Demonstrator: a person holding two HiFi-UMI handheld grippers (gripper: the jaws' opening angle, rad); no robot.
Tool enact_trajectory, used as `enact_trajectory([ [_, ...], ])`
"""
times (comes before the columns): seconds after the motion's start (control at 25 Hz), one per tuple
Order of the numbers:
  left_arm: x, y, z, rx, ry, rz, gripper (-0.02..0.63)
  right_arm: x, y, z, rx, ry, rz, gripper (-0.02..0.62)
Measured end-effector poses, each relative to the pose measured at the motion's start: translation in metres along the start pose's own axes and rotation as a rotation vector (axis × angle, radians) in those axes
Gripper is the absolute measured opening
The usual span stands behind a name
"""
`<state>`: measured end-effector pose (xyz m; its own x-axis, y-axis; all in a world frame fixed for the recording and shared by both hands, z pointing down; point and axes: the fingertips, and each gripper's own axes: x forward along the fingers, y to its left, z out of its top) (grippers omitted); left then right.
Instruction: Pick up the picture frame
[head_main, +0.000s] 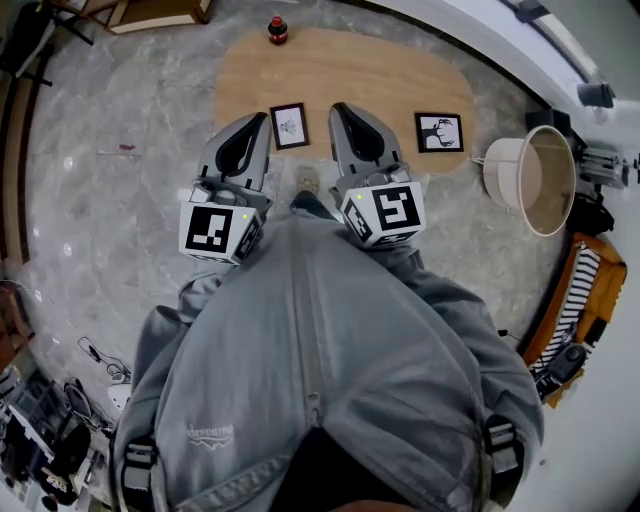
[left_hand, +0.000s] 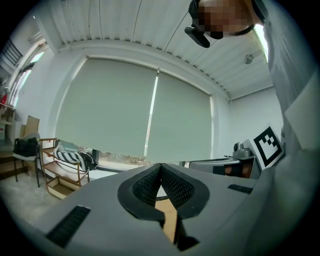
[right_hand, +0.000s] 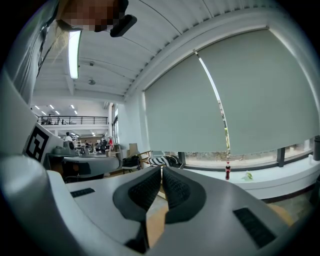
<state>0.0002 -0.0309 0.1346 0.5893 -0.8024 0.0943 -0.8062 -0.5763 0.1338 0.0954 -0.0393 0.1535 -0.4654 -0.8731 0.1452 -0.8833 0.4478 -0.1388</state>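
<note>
Two small black picture frames lie on the low wooden table (head_main: 380, 60) in the head view: one with a pale sketch (head_main: 289, 126) between my two grippers' tips, one with a dark print (head_main: 439, 132) further right. My left gripper (head_main: 260, 120) is held just left of the sketch frame, apart from it. My right gripper (head_main: 341, 108) hangs just right of that frame. Both point level toward the table. The left gripper (left_hand: 160, 166) is shut with nothing in it, and the right gripper (right_hand: 161, 168) is shut and empty too.
A red-capped bottle (head_main: 277, 30) stands at the table's far edge and also shows as a bottle (right_hand: 227, 171) in the right gripper view. A white round tub (head_main: 530, 180) sits right of the table. A wooden chair with a striped cushion (head_main: 578, 290) is beyond it. Cables (head_main: 100, 360) lie on the floor at left.
</note>
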Motion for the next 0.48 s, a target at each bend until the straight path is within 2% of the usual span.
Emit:
enact_trajectory([
  [0.24, 0.027, 0.003, 0.003, 0.004, -0.012, 0.072, 0.018, 0.021, -0.026, 0.004, -0.007, 0.008, 0.070, 0.034],
  [0.48, 0.032, 0.012, 0.004, 0.002, -0.014, 0.112, 0.018, 0.034, -0.027, 0.003, 0.001, 0.013, 0.109, 0.034],
])
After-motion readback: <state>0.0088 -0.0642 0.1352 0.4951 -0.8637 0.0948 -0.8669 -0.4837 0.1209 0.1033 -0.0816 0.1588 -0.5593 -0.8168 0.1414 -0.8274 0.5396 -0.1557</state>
